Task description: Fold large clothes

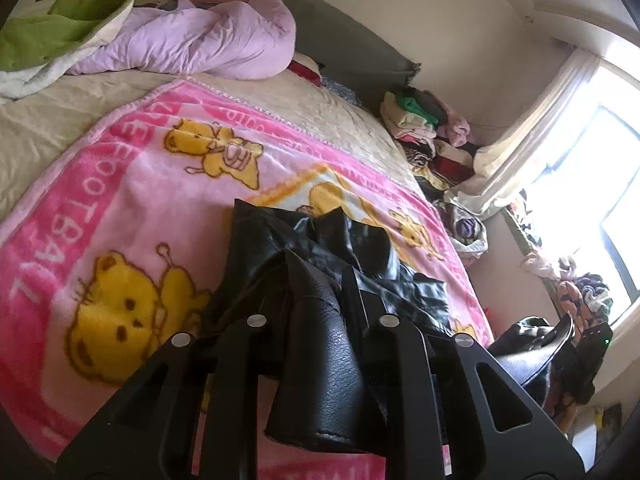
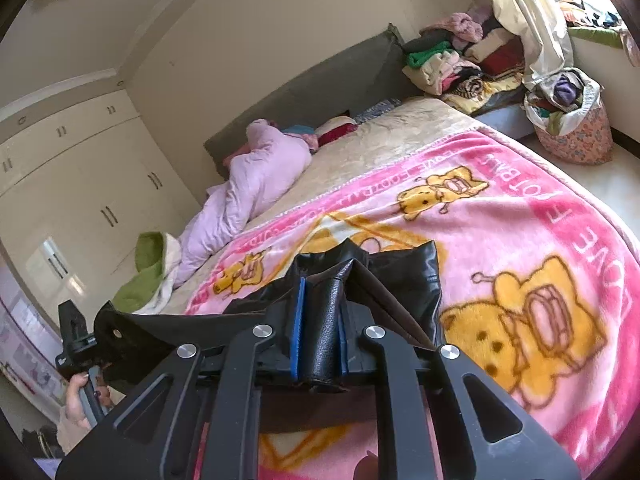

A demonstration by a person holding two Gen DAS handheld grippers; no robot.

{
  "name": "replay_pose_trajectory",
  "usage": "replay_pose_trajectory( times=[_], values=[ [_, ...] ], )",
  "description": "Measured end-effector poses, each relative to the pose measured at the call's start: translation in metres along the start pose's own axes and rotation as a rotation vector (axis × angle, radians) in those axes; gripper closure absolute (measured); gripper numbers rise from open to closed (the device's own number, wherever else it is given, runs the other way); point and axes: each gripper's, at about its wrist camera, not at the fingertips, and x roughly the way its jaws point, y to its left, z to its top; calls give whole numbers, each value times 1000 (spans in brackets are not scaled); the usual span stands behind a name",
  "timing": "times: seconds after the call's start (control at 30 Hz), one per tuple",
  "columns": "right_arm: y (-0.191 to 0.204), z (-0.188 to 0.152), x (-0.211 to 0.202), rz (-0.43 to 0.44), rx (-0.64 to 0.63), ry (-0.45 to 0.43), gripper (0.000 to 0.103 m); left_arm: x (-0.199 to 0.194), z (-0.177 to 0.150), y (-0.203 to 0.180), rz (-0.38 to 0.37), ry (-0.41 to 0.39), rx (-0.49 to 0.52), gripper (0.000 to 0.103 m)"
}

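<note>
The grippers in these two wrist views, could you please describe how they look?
Both the left gripper and the right gripper are matte black linkages with triangular cut-outs and round silver pins. The right one's fingers carry blue pads. No cables or sleeves show.

A black leather jacket [image 1: 320, 360] with a grained, shiny surface hangs bunched above the pink blanket [image 1: 120, 200] on the bed. One thick fold is pinched in the left tool [image 1: 320, 280], another in the right tool [image 2: 320, 312], and the stretch between them sags in creases.
</note>
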Motion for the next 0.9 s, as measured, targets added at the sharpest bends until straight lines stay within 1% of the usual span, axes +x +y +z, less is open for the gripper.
replay_pose_trajectory(
  times=[0.2, 0.47, 0.63, 0.83, 0.9],
  values=[
    [-12, 10, 29, -32, 52, 23, 90, 19, 9, 1, 26, 7, -17, 88],
    [-17, 21, 61, -87, 42, 69, 90, 42, 19, 2, 63, 29, -24, 88],
    [-26, 23, 80, -148, 44, 98, 90, 59, 23, 6, 87, 50, -25, 84],
    [-43, 24, 96, -161, 72, 126, 89, 73, 24, 13, 110, 68, -30, 83],
    [-47, 24, 102, -162, 72, 139, 87, 75, 24, 14, 111, 66, -31, 83]
  ],
)
